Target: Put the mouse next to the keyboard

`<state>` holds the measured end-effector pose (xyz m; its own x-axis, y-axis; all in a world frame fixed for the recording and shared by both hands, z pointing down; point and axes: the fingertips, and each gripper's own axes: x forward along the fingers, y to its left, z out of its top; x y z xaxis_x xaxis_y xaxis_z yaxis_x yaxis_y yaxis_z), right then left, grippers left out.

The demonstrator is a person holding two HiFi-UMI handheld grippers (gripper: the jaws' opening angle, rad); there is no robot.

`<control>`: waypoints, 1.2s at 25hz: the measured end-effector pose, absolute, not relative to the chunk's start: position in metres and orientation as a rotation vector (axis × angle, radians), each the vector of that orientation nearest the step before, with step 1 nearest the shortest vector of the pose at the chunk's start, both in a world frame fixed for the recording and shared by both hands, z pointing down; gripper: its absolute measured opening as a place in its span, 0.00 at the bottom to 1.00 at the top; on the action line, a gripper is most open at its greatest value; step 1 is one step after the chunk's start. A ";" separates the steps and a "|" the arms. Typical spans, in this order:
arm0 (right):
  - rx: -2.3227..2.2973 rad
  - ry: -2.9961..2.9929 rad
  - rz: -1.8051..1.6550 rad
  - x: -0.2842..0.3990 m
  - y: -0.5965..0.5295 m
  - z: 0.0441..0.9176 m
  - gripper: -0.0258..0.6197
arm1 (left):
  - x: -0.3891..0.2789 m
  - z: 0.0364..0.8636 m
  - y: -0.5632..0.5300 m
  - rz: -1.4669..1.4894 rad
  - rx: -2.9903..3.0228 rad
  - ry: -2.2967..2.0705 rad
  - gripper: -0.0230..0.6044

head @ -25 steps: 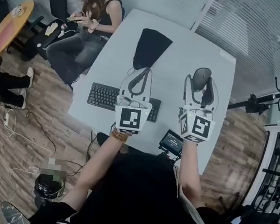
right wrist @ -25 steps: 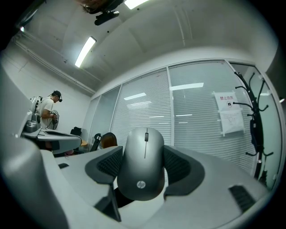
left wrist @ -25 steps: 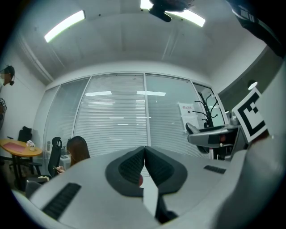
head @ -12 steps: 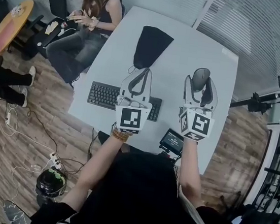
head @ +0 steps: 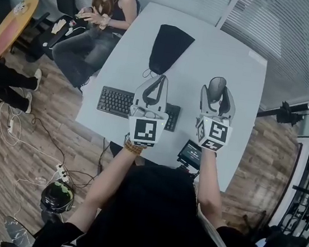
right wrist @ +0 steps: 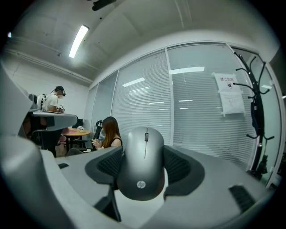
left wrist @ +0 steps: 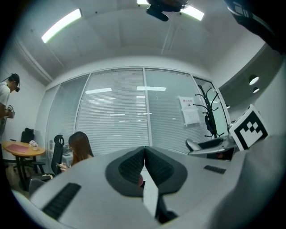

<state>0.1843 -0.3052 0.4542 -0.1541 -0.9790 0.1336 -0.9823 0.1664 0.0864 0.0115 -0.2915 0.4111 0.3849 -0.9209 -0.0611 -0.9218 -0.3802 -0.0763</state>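
A grey mouse (right wrist: pixel 142 162) sits clamped between the two dark pads of my right gripper (right wrist: pixel 142 167); in the head view the mouse (head: pixel 218 88) is held above the white table (head: pixel 208 59), right of the black keyboard (head: pixel 117 103). My left gripper (head: pixel 154 89) hovers over the keyboard's right half, jaws shut with nothing between them; its pads (left wrist: pixel 134 167) meet in the left gripper view (left wrist: pixel 144 165). The two grippers are side by side, pointing away from me.
A black pouch (head: pixel 168 48) lies on the table beyond the keyboard. A small screen device (head: pixel 190 153) sits at the near table edge. A seated person (head: pixel 98 16) is at the table's far left corner. A coat stand (right wrist: pixel 257 120) and blinds line the far wall.
Both grippers have shifted slightly away from me across the table, the right one still carrying the mouse. The grips are unchanged.
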 end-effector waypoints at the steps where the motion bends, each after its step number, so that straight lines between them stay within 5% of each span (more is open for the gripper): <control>1: 1.927 -2.268 0.044 0.185 -0.306 0.460 0.49 | 0.012 0.412 -0.291 0.010 -2.533 1.688 0.06; 30: 1.624 -2.123 0.402 0.198 -0.312 0.624 0.49 | 0.013 0.439 -0.280 -0.060 -2.527 1.711 0.06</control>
